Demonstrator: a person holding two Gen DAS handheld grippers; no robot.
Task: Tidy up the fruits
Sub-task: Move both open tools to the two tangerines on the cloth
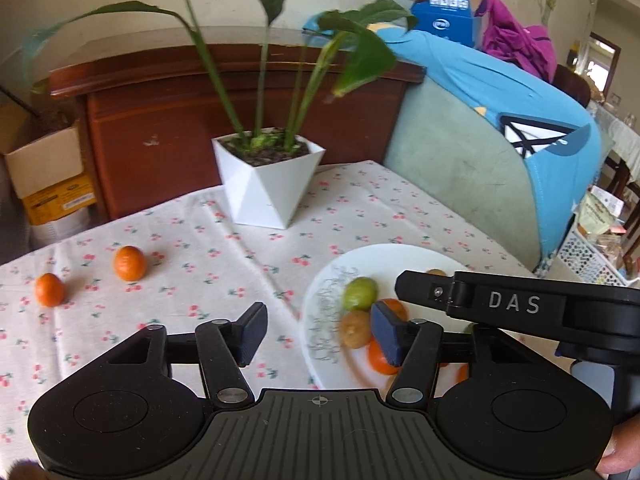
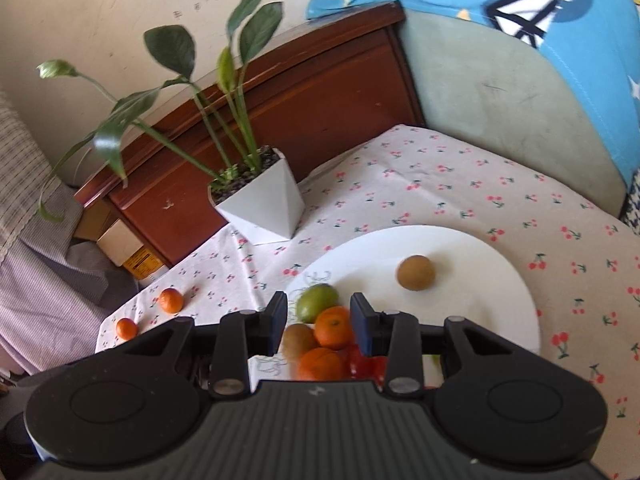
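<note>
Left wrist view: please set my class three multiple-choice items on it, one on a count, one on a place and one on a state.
1. How many loose oranges lie on the tablecloth, off the plate?
A one
B two
C four

2. Where do they lie?
A left of the plant pot
B behind it
C inside it

3. How is the left gripper?
A open and empty
B shut on an orange
C shut on a leaf

Answers:
1 B: two oranges sit apart on bare cloth.
2 A: both are left of the white pot.
3 A: its fingers stand apart with nothing pressed between them.
</note>
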